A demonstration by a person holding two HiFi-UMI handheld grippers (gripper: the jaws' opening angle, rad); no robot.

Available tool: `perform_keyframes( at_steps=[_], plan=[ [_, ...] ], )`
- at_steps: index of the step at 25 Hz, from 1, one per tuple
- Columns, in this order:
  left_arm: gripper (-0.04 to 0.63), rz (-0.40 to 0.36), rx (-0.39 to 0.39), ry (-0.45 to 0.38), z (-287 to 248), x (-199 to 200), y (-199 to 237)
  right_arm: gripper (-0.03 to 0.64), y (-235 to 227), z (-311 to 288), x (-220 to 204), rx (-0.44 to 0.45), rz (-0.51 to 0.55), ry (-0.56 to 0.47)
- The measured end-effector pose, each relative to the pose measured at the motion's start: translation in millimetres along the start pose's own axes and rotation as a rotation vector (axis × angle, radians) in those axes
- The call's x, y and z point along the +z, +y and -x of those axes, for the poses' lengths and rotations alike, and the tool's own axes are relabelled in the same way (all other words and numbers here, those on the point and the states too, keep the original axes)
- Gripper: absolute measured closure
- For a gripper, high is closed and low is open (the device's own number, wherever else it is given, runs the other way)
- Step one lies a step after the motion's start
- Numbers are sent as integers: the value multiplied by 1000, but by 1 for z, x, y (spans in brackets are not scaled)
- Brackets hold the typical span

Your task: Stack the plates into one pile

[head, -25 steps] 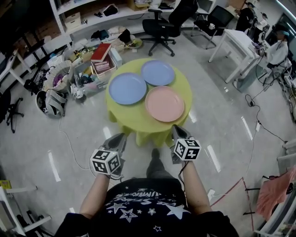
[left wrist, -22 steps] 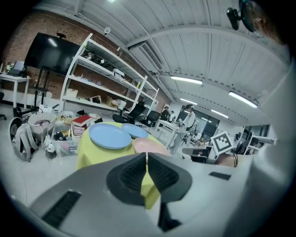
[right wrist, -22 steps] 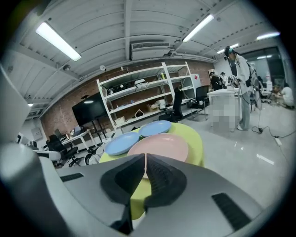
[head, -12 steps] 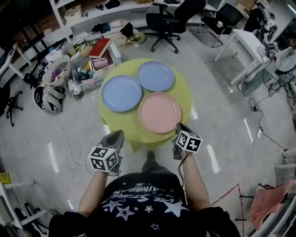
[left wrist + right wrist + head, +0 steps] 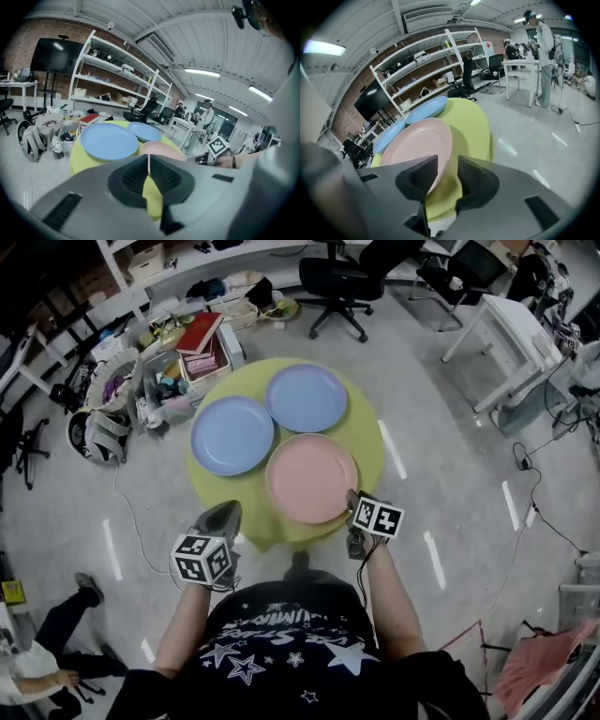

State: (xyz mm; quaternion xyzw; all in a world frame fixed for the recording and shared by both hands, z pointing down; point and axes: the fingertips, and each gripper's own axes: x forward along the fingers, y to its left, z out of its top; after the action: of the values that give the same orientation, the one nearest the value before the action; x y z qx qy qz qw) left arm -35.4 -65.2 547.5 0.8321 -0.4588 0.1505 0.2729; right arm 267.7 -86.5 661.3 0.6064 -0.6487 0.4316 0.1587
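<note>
Gripping step, pending. Right gripper [image 5: 447, 174]: jaws just opened and standing apart, the near rim of the pink plate [image 5: 419, 147] showing in the gap, pads not pressing. Recommended: slip one jaw under the raised lip, pinch squarely, lift level, since the smooth surface likely slips. Left gripper [image 5: 148, 169]: jaws together, empty, short of the table [image 5: 367, 442].

Plates: three, round, shallow, smooth, with thin upturned rims, none stacked. Pink at frame centre in the head view, left blue plate [image 5: 232, 435] and far blue plate [image 5: 307, 397] above it.

Table: round, under a soft, draped yellow-green cloth [image 5: 272, 526].
</note>
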Motion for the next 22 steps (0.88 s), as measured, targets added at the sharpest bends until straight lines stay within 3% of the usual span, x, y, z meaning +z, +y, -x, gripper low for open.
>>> perform_keyframes(
  at_steps=[8,14,22],
  plan=[
    [571,21,48,6,-22,13,0,491,-1,-31,10,57,35,86],
    [571,34,81,15,-32,9,-5,551,3,-39,10,110,79,130],
    [571,52,119,3,-18,5,1,583,4,-35,18,182,-71,121]
  ],
)
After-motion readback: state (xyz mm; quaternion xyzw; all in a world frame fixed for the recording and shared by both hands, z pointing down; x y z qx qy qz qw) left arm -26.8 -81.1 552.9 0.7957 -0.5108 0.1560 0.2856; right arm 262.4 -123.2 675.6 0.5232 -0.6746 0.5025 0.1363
